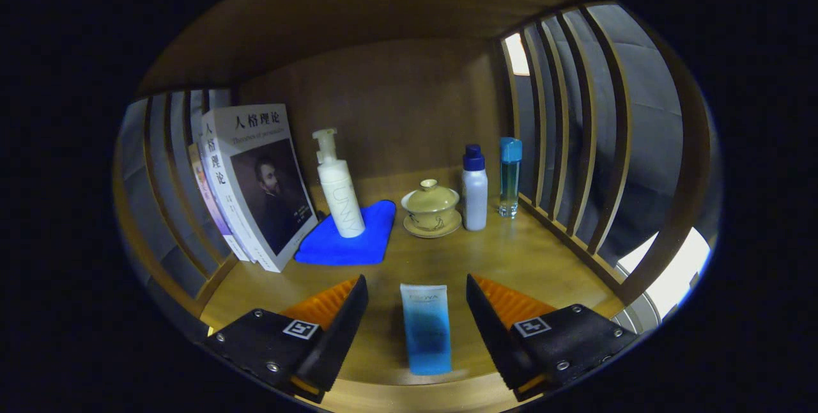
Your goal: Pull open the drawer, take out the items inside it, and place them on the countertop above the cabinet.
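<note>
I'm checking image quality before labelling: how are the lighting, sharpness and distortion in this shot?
Gripper view: dim, warm light; bright glare through the slats at the right. Fisheye bends the slats and the countertop edge. The blue tube, lying between the open hand-held gripper fingers untouched, is sharp; so are the bottles.

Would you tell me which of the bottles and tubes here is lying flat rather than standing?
The blue tube, flat on the wood between the open gripper's fingers; the others stand farther back.

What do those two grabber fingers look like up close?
The gripper has two wedge-shaped fingers with ridged inner pads, standing open either side of a blue tube. Each sits on a dark block with silver screws and a small square black-and-white marker sticker.
</note>
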`<state>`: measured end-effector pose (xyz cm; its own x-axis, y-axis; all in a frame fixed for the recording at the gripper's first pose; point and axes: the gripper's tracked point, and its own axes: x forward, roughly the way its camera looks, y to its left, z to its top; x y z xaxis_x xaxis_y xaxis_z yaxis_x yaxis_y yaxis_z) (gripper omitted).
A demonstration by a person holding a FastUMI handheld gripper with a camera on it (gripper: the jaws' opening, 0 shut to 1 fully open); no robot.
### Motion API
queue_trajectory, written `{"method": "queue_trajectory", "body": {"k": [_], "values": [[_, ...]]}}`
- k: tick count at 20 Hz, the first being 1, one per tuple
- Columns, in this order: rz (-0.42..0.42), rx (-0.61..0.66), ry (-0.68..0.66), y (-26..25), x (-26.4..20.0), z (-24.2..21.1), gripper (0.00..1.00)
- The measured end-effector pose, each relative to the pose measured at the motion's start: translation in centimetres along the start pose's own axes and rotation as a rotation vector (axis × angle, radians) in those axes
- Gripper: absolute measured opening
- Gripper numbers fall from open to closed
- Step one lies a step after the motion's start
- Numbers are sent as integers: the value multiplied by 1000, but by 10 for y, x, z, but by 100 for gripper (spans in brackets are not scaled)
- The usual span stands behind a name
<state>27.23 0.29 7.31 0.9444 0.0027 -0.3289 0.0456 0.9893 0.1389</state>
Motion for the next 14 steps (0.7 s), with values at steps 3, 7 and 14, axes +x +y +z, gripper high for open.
{"method": "queue_trajectory", "body": {"k": [3,7,14], "values": [[-6,0,-67,0,-27,10,94],[-7,13,-156,7,-68,15,95],[-6,-28,-289,24,-141,19,94]]}}
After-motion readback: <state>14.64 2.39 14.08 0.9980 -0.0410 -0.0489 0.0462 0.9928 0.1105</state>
